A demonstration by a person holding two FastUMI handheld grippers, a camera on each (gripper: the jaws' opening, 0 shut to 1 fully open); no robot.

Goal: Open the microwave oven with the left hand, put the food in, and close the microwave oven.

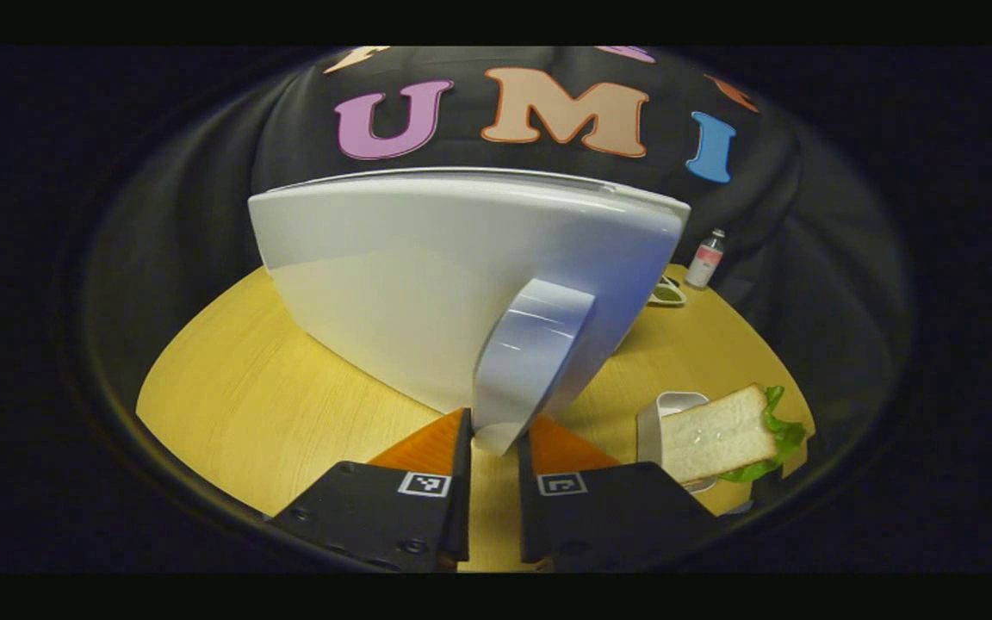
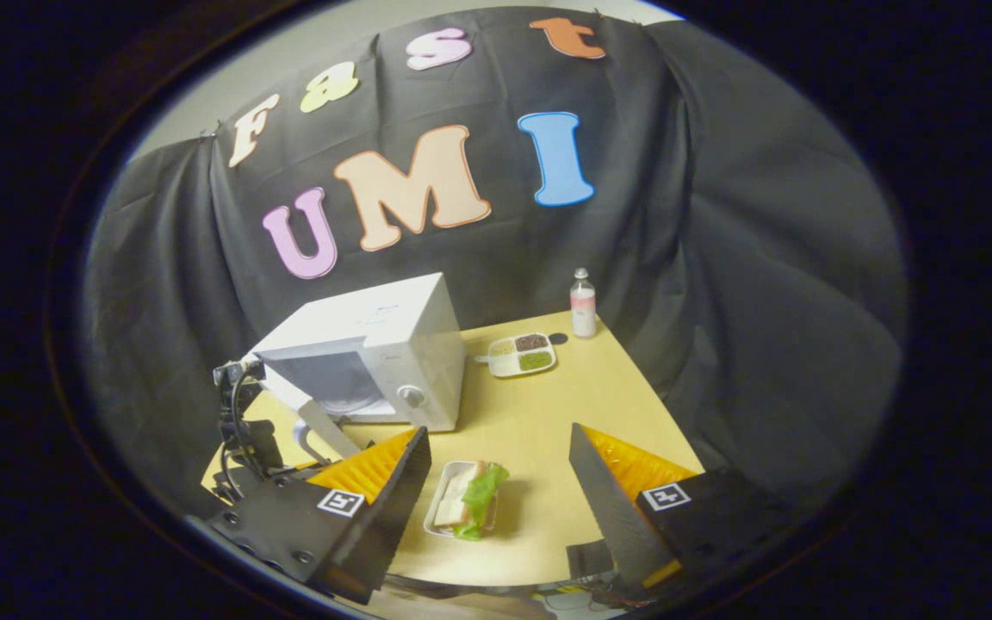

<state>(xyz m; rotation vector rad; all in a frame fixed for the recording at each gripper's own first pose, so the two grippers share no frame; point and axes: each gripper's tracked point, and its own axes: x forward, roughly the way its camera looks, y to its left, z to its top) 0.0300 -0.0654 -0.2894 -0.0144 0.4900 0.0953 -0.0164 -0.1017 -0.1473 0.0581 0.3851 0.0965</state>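
While clamped on the door handle (image 1: 530,362), left tool (image 1: 493,439) pinching it from both sides, door (image 1: 427,275) swung partly out from the microwave (image 2: 384,344). Right tool (image 2: 496,482) spread wide, hovering in front of the microwave, above the sandwich (image 2: 470,499) in its small tray (image 2: 440,521) on the table (image 2: 565,405). Just right of the microwave, a sectioned dish (image 2: 520,354); beyond that, a bottle (image 2: 583,303). Left of the microwave, seemingly the other tool's rig, dim.
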